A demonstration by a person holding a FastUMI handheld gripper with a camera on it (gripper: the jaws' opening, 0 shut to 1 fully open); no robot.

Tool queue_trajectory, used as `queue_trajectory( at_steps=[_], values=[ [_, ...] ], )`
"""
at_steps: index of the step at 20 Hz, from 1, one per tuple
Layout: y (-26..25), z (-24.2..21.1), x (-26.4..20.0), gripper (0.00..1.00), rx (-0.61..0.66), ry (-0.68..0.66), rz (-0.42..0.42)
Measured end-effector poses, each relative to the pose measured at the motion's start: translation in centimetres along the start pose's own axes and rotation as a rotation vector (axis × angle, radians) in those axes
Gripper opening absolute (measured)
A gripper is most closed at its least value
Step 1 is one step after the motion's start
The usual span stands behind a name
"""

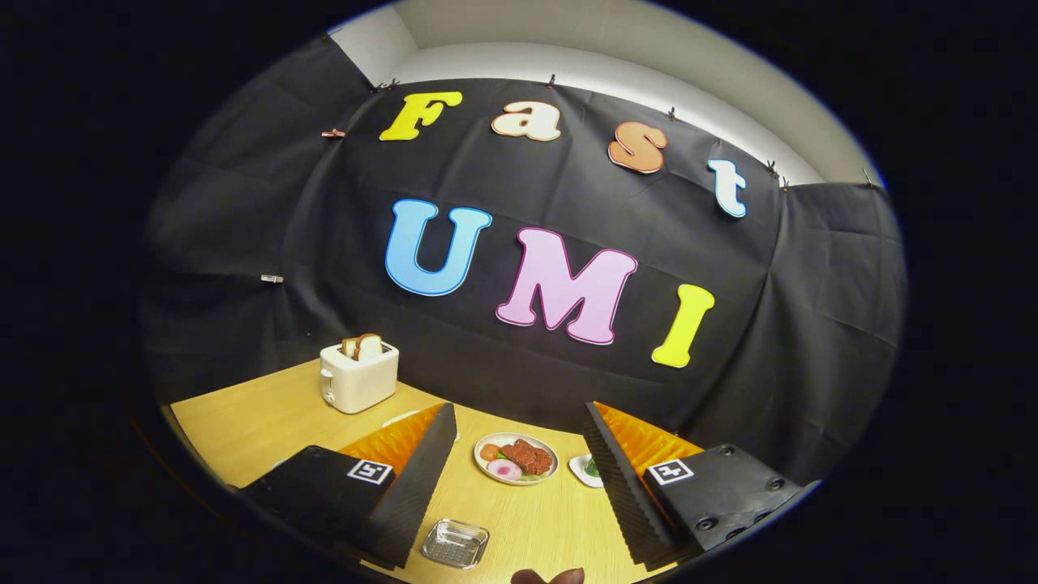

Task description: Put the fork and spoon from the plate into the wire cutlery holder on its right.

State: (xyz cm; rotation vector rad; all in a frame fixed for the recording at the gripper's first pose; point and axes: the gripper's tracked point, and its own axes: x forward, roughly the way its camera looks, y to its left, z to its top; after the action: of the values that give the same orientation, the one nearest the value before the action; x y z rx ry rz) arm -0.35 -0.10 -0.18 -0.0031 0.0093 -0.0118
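Inspecting target: no fork or spoon could be made out; the plate (pixel 516 459) between and just beyond the fingers carried what looked like meat and vegetables, and I could not tell whether cutlery lay on it.
Holder: no wire cutlery holder could be identified; a small white dish (pixel 585 470) sat just right of the plate, touching the right finger's outline.
Gripper: the gripper (pixel 519 426) stood wide, fingers well apart, holding nothing, raised above the table (pixel 243 422).
Nearby items: a small clear tray (pixel 455 543) lay between the fingers, nearer than the plate; a toaster (pixel 358 374) with bread stood beyond the left finger.
Risk, aim: judged likely to descend on the wrong plate, since the targets were unlocated.
Risk, contact: a low approach could knock the tray or the dish.
Risk, hand: a fingertip (pixel 547 577) showed close under the gripper and could be caught.
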Motion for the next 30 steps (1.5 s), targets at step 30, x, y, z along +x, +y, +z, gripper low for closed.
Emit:
queue_trajectory(
  at_steps=[30],
  values=[
    [29.7,-24.8,-4.7,0.72,0.310,1.105,0.332]
  ],
)
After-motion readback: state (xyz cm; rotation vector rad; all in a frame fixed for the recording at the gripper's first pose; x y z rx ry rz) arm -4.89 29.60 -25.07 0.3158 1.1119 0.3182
